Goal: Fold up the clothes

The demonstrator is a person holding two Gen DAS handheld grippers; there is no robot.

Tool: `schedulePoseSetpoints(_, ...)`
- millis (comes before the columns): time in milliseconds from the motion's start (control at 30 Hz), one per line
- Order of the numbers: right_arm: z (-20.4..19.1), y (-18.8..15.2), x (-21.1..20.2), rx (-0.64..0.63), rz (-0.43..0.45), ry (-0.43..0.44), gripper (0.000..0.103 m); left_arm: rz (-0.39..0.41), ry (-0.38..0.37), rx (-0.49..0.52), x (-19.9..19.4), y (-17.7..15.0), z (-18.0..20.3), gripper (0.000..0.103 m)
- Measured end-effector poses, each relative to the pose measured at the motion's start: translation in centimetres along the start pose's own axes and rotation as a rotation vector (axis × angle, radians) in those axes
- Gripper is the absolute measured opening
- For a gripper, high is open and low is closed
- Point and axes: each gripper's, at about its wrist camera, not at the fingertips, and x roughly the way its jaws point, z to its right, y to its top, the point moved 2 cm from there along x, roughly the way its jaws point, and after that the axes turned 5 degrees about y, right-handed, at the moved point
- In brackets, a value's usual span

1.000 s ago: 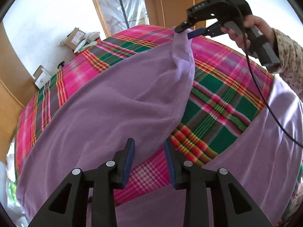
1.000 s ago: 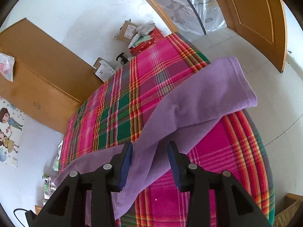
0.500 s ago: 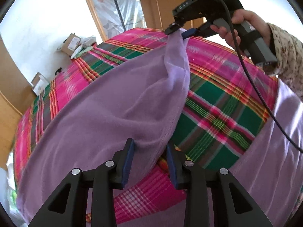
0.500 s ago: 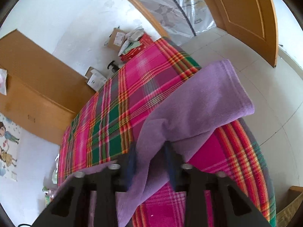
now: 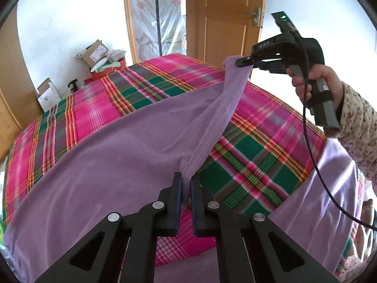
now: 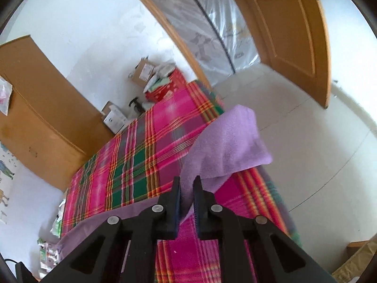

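Right up close in the left wrist view, the left gripper has its fingers clamped together on the stitched hem of the purple garment — the seam runs straight out from between the blue pads. The cloth is a soft, fleecy lilac, matte, with a neat row of stitching along that edge. From the pinch it spreads wide to the left over the bed, lying mostly smooth with a few shallow creases, and another pale purple stretch drapes over the bed's near right side.

Follow the hem upward — it rises as a taut, folded ridge off the plaid cover to the right gripper, held by a hand in a floral sleeve. Its jaws are closing on the far end of the cloth, and fabric sits between them. In the right wrist view the purple cloth bunches between the fingers and a lifted flap hangs beyond them, its end near the bed's far edge.

The bed cover is bright pink, green and orange plaid. Beyond the bed: cardboard boxes against the white wall, and a wooden door.
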Motion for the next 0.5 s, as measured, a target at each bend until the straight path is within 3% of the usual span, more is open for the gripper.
schedulePoseSetpoints(300, 3.0, -3.3, -4.2, 0.103, 0.084, -0.058, 0.01, -0.046, -0.021, -0.005, -0.6, -2.0, 0.0, 0.006)
schedulePoseSetpoints(500, 6.0, -3.7, -6.7, 0.177, 0.202, -0.092, 0.01, -0.076, -0.024, -0.01, 0.2, -2.6, 0.1, 0.006)
